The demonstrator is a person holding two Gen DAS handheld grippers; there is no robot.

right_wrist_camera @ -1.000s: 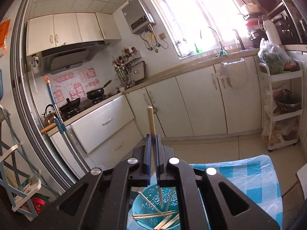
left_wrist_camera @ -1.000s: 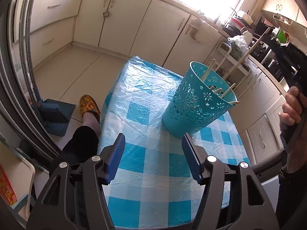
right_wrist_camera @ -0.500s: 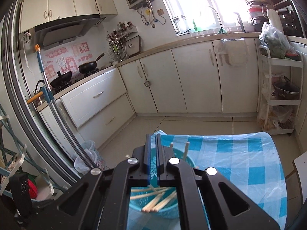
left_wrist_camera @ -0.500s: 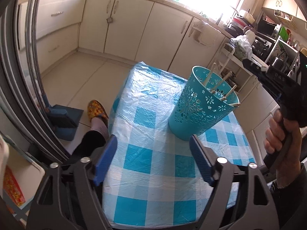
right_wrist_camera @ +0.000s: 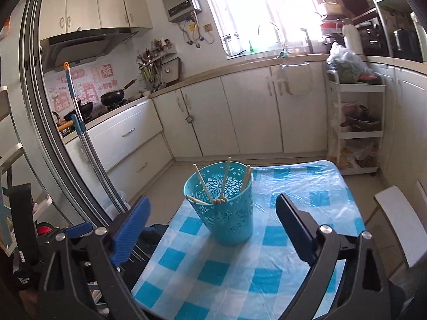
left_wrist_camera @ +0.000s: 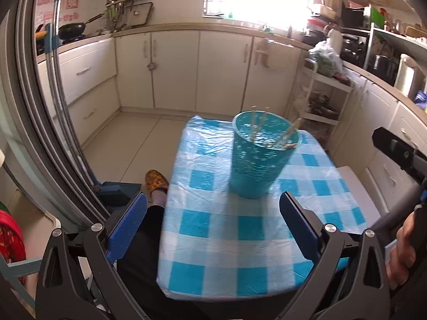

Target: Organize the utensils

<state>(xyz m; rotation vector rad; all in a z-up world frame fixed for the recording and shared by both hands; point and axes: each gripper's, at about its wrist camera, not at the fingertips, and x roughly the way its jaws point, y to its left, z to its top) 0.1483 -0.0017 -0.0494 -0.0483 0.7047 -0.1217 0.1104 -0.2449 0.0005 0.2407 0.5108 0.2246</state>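
Both my left gripper point(left_wrist_camera: 213, 222) and right gripper point(right_wrist_camera: 212, 224) are spreading their jaws wide with nothing between them. The teal holder point(right_wrist_camera: 222, 205) of chopsticks point(right_wrist_camera: 204, 188) stands ahead of my fingertips, apart from them. Bare checked tablecloth point(right_wrist_camera: 213, 272) runs under my tools to its near edge.

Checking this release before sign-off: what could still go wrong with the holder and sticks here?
1. The tall perforated turquoise plastic holder stands free on the slick blue-checked plastic tablecloth; a nudge could tip it.
2. The pale wooden chopsticks lean loose above the rim, so a passing hand may catch them.
3. Left gripper and right gripper are opening, both empty, close by the holder.
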